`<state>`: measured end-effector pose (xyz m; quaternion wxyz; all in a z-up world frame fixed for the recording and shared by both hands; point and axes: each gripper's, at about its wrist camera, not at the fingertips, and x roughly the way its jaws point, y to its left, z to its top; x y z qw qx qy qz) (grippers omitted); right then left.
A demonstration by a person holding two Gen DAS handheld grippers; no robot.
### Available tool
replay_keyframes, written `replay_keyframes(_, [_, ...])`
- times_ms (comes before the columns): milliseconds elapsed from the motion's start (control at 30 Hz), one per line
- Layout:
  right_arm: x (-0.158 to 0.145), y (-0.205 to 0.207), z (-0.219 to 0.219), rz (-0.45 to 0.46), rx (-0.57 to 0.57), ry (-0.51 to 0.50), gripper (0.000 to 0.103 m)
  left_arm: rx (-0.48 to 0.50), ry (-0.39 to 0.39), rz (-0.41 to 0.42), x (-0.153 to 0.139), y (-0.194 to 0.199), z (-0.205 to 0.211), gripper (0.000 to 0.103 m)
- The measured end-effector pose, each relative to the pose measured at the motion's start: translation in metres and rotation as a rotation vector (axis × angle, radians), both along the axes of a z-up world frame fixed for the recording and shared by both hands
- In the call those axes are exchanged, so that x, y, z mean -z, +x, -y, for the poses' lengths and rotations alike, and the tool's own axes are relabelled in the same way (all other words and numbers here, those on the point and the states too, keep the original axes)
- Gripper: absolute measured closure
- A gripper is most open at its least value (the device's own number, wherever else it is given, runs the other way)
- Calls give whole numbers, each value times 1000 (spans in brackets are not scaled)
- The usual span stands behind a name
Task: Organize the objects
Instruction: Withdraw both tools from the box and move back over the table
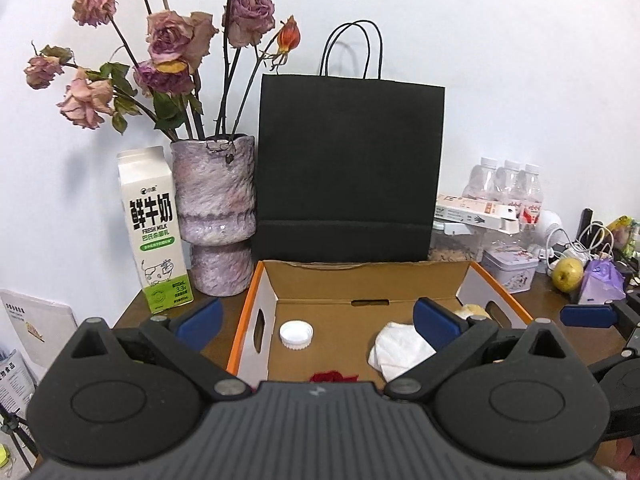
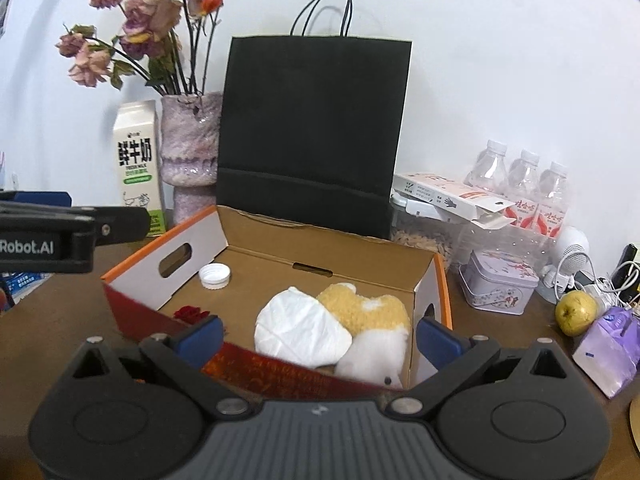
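An open cardboard box (image 1: 256,280) (image 2: 440,280) with orange edges sits on the brown table. Inside lie a white bottle cap (image 1: 296,334) (image 2: 215,275), a crumpled white tissue (image 1: 400,350) (image 2: 300,326), a red rose head (image 1: 332,377) (image 2: 191,314) and a yellow-and-white plush toy (image 2: 368,316). My left gripper (image 1: 318,320) is open and empty above the box's near side. My right gripper (image 2: 318,338) is open and empty at the box's near edge; its blue finger (image 1: 584,314) shows in the left wrist view.
A black paper bag (image 1: 348,168) (image 2: 316,136) stands behind the box, with a vase of dried roses (image 1: 216,216) (image 2: 188,148) and a milk carton (image 1: 154,232) (image 2: 138,164) to its left. On the right are water bottles (image 2: 524,188), a tin (image 2: 496,288), a pear (image 2: 576,312) and a purple packet (image 2: 608,348).
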<state>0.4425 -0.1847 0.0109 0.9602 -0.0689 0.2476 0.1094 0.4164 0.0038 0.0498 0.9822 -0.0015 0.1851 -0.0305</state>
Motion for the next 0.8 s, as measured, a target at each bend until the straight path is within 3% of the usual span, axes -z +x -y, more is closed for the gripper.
replay_keyframes(800, [-13,-98,14,38,-21,30,0,-10,-41,24,-35,-72,9,0])
